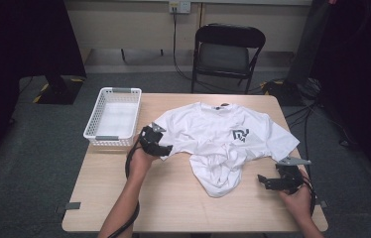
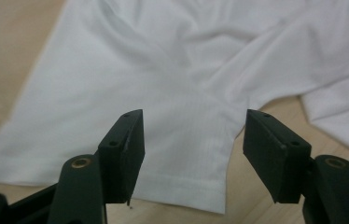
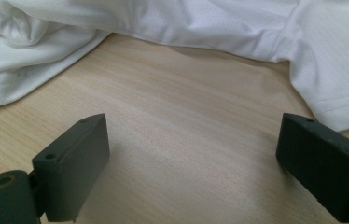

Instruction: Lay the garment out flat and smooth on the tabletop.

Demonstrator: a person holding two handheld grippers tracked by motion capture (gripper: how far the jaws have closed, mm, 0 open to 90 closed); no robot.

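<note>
One white T-shirt [image 1: 223,141] lies face up mid-tabletop [image 1: 163,198], its lower half bunched toward the person. Left claw [image 1: 166,148] hangs released over the sleeve hem [image 2: 182,186], jaws apart with nothing pinched; right claw [image 1: 264,181] waits wide open on bare wood beside the other sleeve [image 3: 336,84]. Judged step: smoothing before a fold. Next move calls for gripping the crumpled hem. White basket [image 1: 112,116] stands left.
</note>
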